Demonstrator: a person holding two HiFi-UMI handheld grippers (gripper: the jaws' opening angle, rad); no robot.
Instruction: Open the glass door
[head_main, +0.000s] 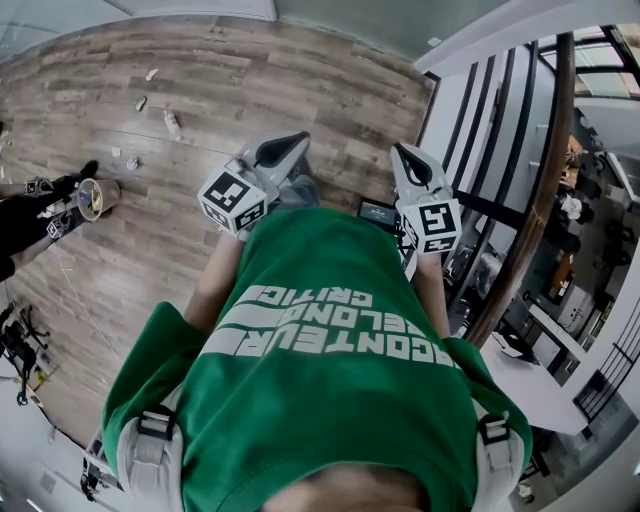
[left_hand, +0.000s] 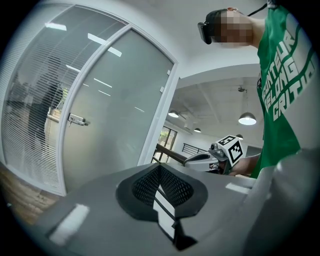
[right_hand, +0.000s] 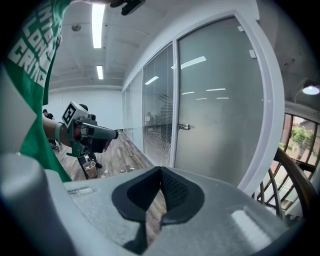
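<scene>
The frosted glass door (right_hand: 220, 100) stands shut in its white frame, a few steps ahead of me, with a small metal handle (right_hand: 184, 127) on its left edge. The left gripper view shows the same door (left_hand: 120, 110) and handle (left_hand: 77, 120). My left gripper (left_hand: 160, 167) and right gripper (right_hand: 161, 170) are both held out at chest height, well short of the door. The jaws of each meet at the tip with nothing between them. From above, the left gripper (head_main: 285, 150) and right gripper (head_main: 410, 160) flank my green shirt.
A glass partition with blinds (right_hand: 157, 115) runs left of the door. A wooden handrail (head_main: 540, 190) on black balusters lies close on my right. On the wood floor to the left are a cup (head_main: 92, 198), scattered litter (head_main: 170, 122) and another person's dark sleeve (head_main: 25, 220).
</scene>
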